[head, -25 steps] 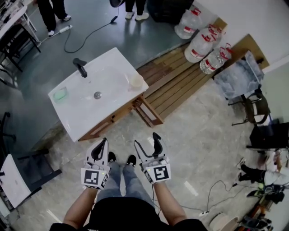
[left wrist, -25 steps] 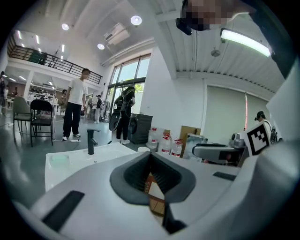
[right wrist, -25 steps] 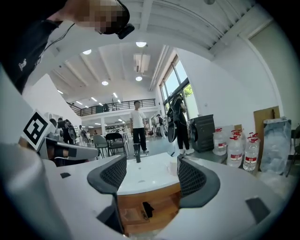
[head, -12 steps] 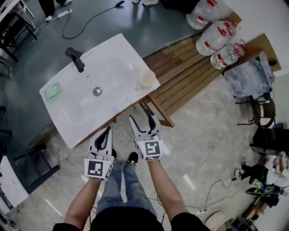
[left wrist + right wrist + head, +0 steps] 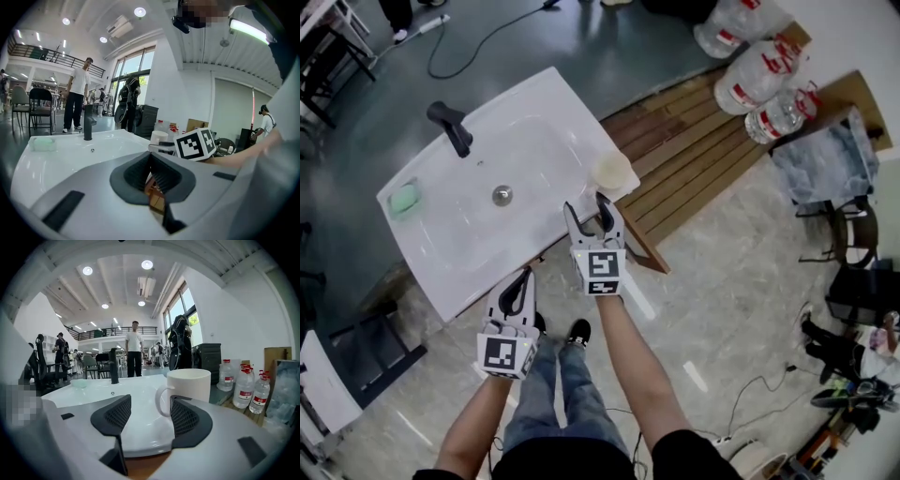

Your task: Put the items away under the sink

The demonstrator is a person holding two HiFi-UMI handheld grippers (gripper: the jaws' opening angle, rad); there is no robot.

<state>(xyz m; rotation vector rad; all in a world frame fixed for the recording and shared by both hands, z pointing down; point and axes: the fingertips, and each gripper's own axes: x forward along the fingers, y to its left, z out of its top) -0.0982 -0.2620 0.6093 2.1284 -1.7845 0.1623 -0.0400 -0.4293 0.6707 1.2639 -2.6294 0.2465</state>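
A white mug [image 5: 612, 172] stands on the right front corner of the white sink [image 5: 469, 244], its handle toward me. My right gripper [image 5: 587, 208] is at the sink's front edge just short of the mug. In the right gripper view the mug [image 5: 190, 385] stands beyond the jaws, its handle beside the right pad [image 5: 185, 420]. These jaws are open and have just been closing, with nothing pressed between them. My left gripper [image 5: 518, 281] hangs lower, in front of the sink stand, its jaws together and empty [image 5: 151, 161]. A green soap bar [image 5: 403, 198] lies at the sink's left.
A black faucet [image 5: 450, 127] rises at the sink's back. Wooden decking [image 5: 694, 159] and large water bottles [image 5: 759, 70] lie to the right, with a draped chair [image 5: 825, 159] beyond. A black chair [image 5: 356, 347] stands left. People stand in the background [image 5: 134, 350].
My right gripper has travelled forward from near my legs to the sink's front edge by the mug, and its jaws have narrowed. The left gripper has edged toward the sink stand.
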